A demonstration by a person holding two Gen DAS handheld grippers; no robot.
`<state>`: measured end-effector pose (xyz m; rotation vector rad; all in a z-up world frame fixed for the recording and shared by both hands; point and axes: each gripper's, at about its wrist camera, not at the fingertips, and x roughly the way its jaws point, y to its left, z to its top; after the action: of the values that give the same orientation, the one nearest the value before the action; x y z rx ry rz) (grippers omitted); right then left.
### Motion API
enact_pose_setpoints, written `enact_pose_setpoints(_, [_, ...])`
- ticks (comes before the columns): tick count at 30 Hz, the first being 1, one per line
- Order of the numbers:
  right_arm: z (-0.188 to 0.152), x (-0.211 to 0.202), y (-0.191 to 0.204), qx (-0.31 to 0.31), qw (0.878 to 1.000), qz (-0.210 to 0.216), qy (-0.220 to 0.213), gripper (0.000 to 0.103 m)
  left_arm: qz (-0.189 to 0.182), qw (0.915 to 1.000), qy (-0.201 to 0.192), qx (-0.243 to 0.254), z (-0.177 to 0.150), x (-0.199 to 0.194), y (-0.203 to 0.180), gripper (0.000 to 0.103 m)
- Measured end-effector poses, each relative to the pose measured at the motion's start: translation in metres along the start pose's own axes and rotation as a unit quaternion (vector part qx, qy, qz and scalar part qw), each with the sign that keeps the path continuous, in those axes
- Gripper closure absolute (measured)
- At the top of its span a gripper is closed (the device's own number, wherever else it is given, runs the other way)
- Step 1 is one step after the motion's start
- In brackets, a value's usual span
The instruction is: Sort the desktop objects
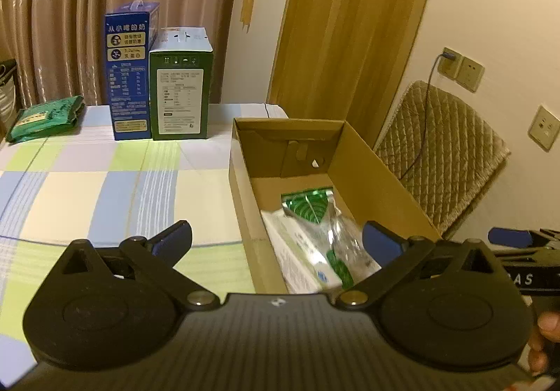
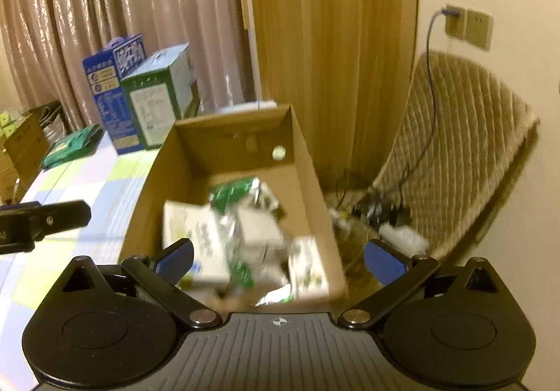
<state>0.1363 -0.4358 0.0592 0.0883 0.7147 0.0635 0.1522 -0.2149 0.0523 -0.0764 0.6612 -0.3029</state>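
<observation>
An open cardboard box [image 1: 378,181] sits at the table's right edge; it also shows in the right wrist view [image 2: 154,181]. Inside lie white cartons [image 2: 196,237] and green-and-clear packets [image 1: 309,207]. My left gripper [image 1: 276,244] is open and empty, hovering over the box's near left wall. My right gripper [image 2: 278,259] is open and empty above the box's near end; its image is blurred. The right gripper shows at the right edge of the left wrist view [image 1: 518,244], and the left gripper at the left edge of the right wrist view [image 2: 45,219].
A blue milk carton [image 1: 131,76] and a green carton [image 1: 180,90] stand at the table's far edge by the curtain. A green packet [image 1: 45,118] lies at the far left. The checked tablecloth [image 1: 105,188] covers the table. A quilted chair [image 1: 451,153] stands right of the box.
</observation>
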Motion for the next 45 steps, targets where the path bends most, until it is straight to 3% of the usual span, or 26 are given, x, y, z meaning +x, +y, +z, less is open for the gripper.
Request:
enact_pose_setpoints(4, [-0.022, -0.033, -0.008, 0.065, 0.998, 0.019, 0.017, 0.002, 0.007, 0.9996, -0.007, 0.025, -0.016, -0.031, -0.009, 0.001])
enact_pose_setpoints(17, [-0.073, -0.110, 0.021, 0.035, 0.999, -0.023, 0.030, 0.002, 0.010, 0.9989, 0.036, 0.030, -0.055, -0.108, -0.029, 0.001])
enact_pose_setpoints(22, [-0.085, -0.122, 0.028, 0.022, 0.998, -0.043, 0.029, 0.002, 0.005, 0.9988, 0.046, 0.016, -0.068, -0.126, -0.026, 0.001])
enact_pose_setpoints(25, [-0.091, -0.125, 0.031, 0.021, 0.998, -0.037, 0.035, 0.002, 0.019, 0.9986, 0.048, 0.016, -0.076, -0.134, -0.024, 0.001])
enact_pose_setpoints(32, [-0.097, -0.129, 0.040, 0.005, 0.999, -0.031, 0.036, 0.002, 0.011, 0.9979, 0.064, -0.002, -0.085, -0.140, -0.016, 0.001])
enact_pose_setpoints(45, [-0.096, -0.132, 0.048, -0.005, 0.999, -0.025, 0.030, 0.002, 0.020, 0.9981, 0.057, -0.010, -0.087, -0.145, -0.013, 0.001])
